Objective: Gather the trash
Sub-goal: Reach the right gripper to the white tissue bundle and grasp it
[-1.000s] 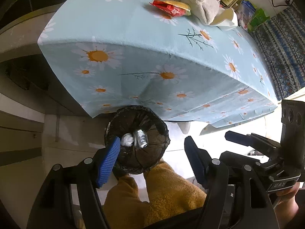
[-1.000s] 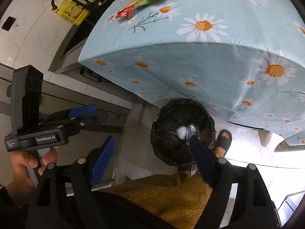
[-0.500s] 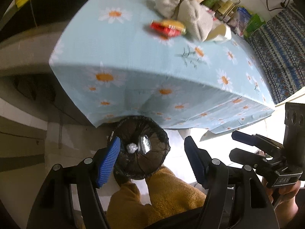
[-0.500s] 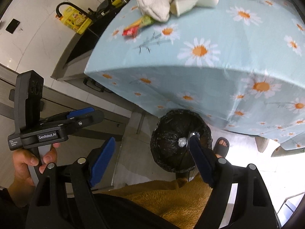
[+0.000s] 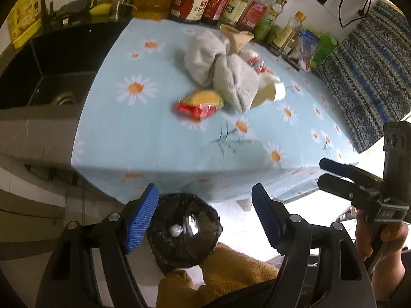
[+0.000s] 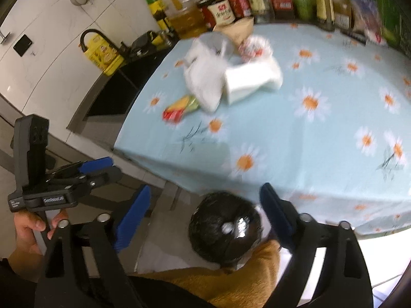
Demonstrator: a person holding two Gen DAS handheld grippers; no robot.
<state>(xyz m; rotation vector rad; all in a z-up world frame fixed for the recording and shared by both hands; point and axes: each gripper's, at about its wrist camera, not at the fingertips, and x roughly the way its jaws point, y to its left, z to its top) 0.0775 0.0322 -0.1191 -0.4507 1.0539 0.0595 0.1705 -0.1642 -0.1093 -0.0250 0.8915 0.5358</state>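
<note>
Left wrist view: both grippers' jaws are opening, empty, above the bin (image 5: 185, 231) beside the table edge (image 5: 179, 172).

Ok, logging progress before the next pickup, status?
Left tongs and right tongs opening, nothing between them. Red snack wrapper on the table; bin below. Nothing in the way.

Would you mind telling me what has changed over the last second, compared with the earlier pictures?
Both grippers have lifted away from the bin and tilted up toward the tabletop. The left gripper and right gripper are opening wider, with nothing between their jaws. The crumpled trash stays in the bin; the red snack wrapper and cloth lie where they were.
</note>
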